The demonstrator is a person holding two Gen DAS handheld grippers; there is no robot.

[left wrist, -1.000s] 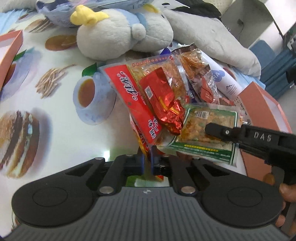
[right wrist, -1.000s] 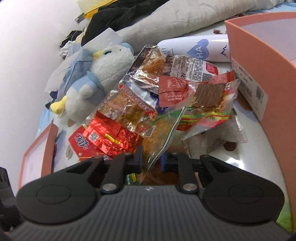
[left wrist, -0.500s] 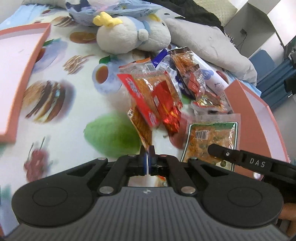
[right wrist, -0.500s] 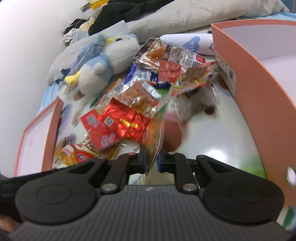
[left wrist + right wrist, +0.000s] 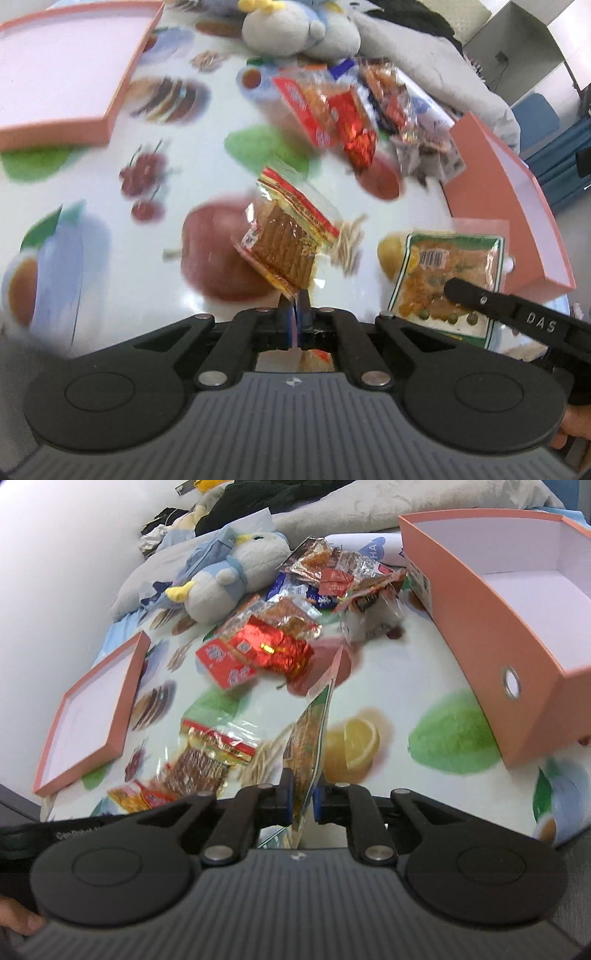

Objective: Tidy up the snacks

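A brown wafer packet (image 5: 286, 245) is gripped at its lower corner by the closed jaws of the left gripper (image 5: 294, 301), while a green-edged snack bag (image 5: 310, 746) is clamped edge-on in the right gripper (image 5: 303, 790), whose jaws have just been closing onto it. Since a second ago both packets have been lifted clear of the snack pile (image 5: 295, 602), now at upper centre of the frame. Dropping them into the open orange box (image 5: 480, 602) at right is probably next.
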